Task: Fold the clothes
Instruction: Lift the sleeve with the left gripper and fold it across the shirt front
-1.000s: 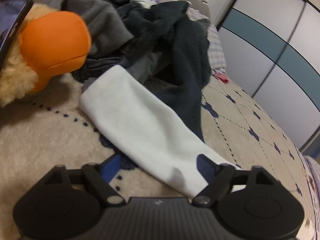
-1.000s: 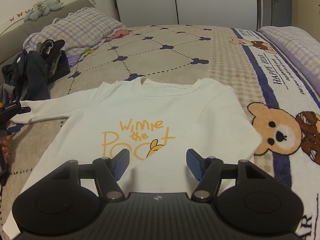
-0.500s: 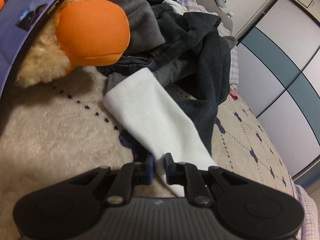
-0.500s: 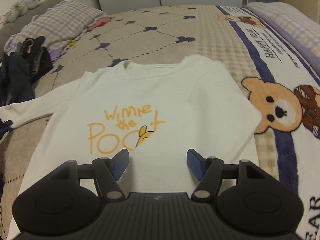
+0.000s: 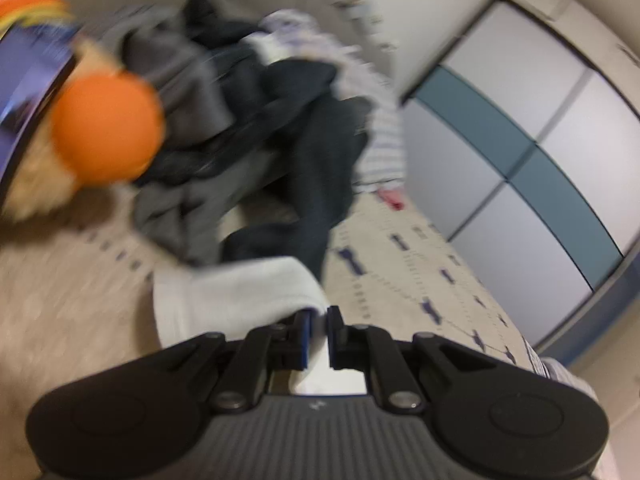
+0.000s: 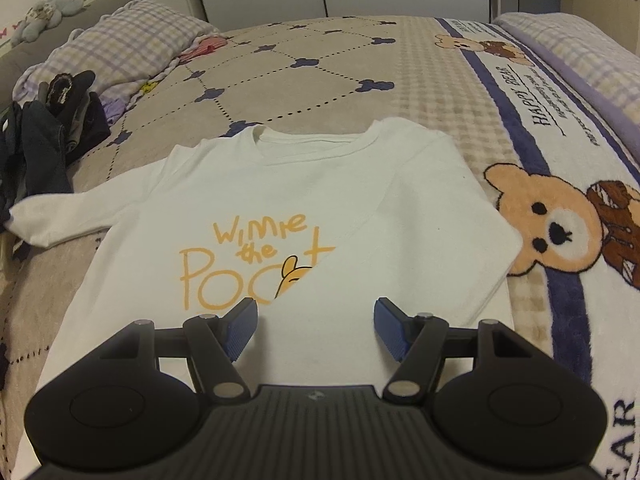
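Left gripper [image 5: 318, 334], spread a second ago, now pinches the white sleeve [image 5: 236, 292], lifted.
Right gripper [image 6: 316, 330] hovers spread above the white shirt [image 6: 304, 216], flat on the bedspread [image 6: 320, 64].

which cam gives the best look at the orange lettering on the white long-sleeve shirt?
Right wrist: the white long-sleeve shirt lies flat on the bed, and its orange lettering is sharp, just beyond the open right gripper. Left wrist shows only a blurred sleeve, pinched in the left gripper; no lettering.

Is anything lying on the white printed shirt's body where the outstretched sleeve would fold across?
Nothing visible: the white long-sleeved shirt is bare across its chest. The left tongs are shut on its sleeve.
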Available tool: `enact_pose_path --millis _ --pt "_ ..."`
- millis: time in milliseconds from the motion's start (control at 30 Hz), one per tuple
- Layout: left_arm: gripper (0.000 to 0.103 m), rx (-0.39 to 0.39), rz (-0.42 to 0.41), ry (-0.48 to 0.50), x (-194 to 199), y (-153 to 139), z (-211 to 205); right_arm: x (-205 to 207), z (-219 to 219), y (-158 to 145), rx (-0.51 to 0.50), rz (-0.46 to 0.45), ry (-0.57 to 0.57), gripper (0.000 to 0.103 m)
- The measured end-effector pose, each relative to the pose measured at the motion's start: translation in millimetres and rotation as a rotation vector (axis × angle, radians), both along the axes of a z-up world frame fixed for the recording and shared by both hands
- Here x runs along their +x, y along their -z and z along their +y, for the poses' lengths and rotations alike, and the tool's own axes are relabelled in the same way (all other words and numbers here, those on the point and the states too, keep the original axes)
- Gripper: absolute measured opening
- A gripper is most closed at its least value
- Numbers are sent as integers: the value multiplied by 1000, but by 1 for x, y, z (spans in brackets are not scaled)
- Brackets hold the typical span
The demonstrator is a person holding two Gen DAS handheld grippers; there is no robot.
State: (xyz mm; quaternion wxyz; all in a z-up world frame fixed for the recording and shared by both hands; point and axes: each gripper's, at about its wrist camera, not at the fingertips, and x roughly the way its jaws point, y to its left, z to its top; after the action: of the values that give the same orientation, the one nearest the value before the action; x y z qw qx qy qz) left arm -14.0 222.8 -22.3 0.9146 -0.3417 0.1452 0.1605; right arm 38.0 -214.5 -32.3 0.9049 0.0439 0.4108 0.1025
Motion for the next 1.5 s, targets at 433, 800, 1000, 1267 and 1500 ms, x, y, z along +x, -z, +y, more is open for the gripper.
enact_pose_path --millis 433,800,1000,1267,1500 --pt "8 24 -251 395 16 -32 -63 -6 -5 -11 31 -26 -7 67" --pt "8 52 -240 716 18 -29 -131 -19 -3 -25 63 -66 -12 67" --pt "8 66 -175 850 15 -16 -158 -21 -6 -28 74 -77 11 67" --pt "9 145 -48 1030 15 9 -199 -22 -2 -26 68 -74 -1 67" --pt "20 147 72 1127 15 31 -214 -22 -5 -25 88 -78 0 67"
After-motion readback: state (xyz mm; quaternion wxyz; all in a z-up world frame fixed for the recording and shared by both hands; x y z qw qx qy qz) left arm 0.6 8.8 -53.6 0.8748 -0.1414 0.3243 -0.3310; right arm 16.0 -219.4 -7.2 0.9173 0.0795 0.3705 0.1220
